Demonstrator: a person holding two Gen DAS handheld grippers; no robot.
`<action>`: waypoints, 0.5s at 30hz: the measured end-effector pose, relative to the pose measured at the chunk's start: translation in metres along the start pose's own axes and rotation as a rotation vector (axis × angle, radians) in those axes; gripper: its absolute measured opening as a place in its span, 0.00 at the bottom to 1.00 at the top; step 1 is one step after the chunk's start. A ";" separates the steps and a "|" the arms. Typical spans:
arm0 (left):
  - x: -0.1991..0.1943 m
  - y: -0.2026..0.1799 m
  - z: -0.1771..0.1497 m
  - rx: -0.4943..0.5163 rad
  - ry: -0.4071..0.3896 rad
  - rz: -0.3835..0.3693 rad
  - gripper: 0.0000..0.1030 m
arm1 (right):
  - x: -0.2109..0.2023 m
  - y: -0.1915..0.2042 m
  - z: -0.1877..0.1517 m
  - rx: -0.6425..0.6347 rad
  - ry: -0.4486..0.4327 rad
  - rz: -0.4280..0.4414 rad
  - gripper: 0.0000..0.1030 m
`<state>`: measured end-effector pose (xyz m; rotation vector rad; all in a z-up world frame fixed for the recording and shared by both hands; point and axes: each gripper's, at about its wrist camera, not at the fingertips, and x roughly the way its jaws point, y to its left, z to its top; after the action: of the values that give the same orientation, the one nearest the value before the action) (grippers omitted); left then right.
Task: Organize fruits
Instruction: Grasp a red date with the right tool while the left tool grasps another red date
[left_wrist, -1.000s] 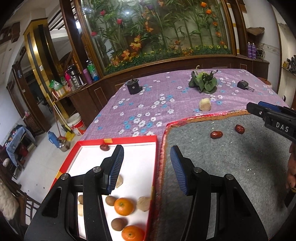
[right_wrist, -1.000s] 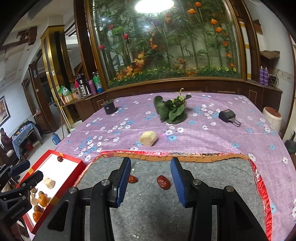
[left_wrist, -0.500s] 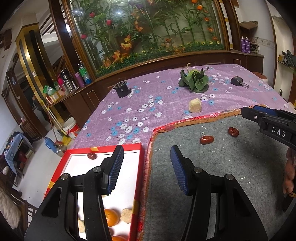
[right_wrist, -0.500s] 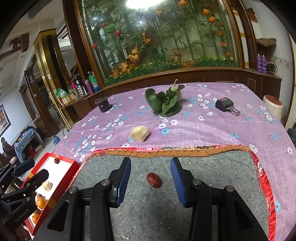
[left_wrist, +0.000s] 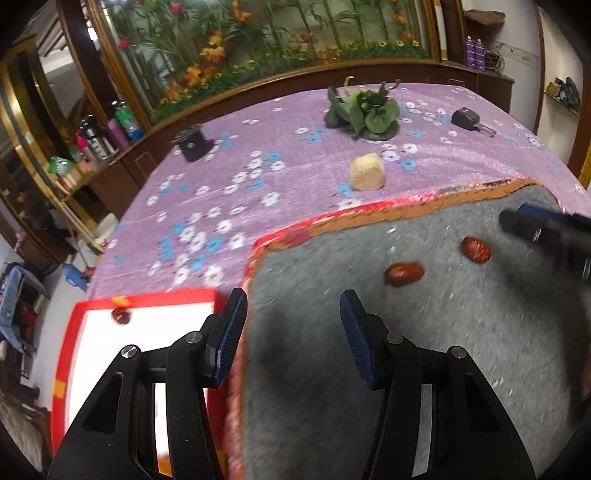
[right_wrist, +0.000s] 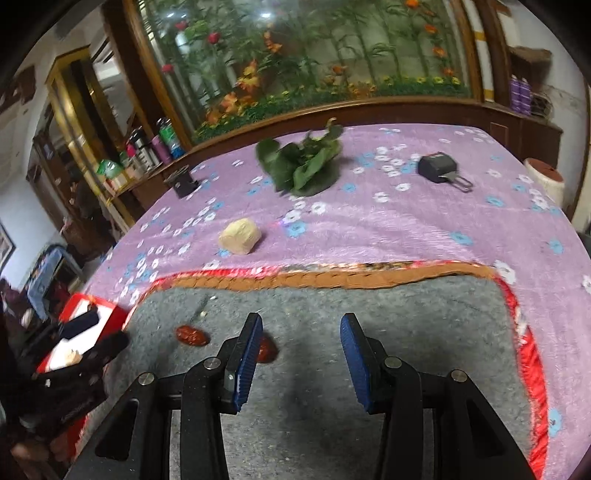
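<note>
The right hand-held gripper (right_wrist: 301, 356) is hovering low over the grey felt mat (right_wrist: 424, 325) with its jaws standing wide apart and nothing between them. One red jujube (right_wrist: 266, 350) is lying just outside its left finger, partly hidden behind it, and a second red jujube (right_wrist: 191, 335) is resting further to the left on the mat. The left hand-held gripper (left_wrist: 290, 334) is also standing open and empty, straddling the mat's red border, with the red-rimmed white tray (left_wrist: 70, 332) below and left of it; a single jujube (left_wrist: 120, 315) is sitting at the tray's far edge. Ahead of both grippers, on the purple flowered worktop (right_wrist: 406, 221), a pale yellowish lump (right_wrist: 240, 236) and a bunch of green leaves (right_wrist: 303, 166) are lying well apart from the mat.

The step in hand appears to be reaching for a jujube to carry to the tray. The next move likely calls for shifting the right gripper left until the near jujube sits between the fingers, then closing gently.

Half a second ago that jujube was centred between the right fingers; now it is lying off to the left. The left gripper has swung away from the tray toward the mat.
</note>
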<state>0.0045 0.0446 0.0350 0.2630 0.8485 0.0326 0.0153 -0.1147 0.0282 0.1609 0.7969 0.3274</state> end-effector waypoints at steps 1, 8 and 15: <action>0.004 -0.004 0.003 0.014 0.000 -0.008 0.51 | 0.004 0.006 -0.001 -0.025 0.007 0.008 0.42; 0.013 -0.013 0.010 0.051 0.008 -0.036 0.51 | 0.031 0.033 -0.010 -0.136 0.083 0.005 0.33; 0.007 -0.032 0.020 0.181 0.005 -0.109 0.51 | 0.037 0.027 -0.007 -0.116 0.104 -0.005 0.18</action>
<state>0.0216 0.0106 0.0343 0.3855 0.8708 -0.1461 0.0287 -0.0767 0.0056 0.0335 0.8784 0.3783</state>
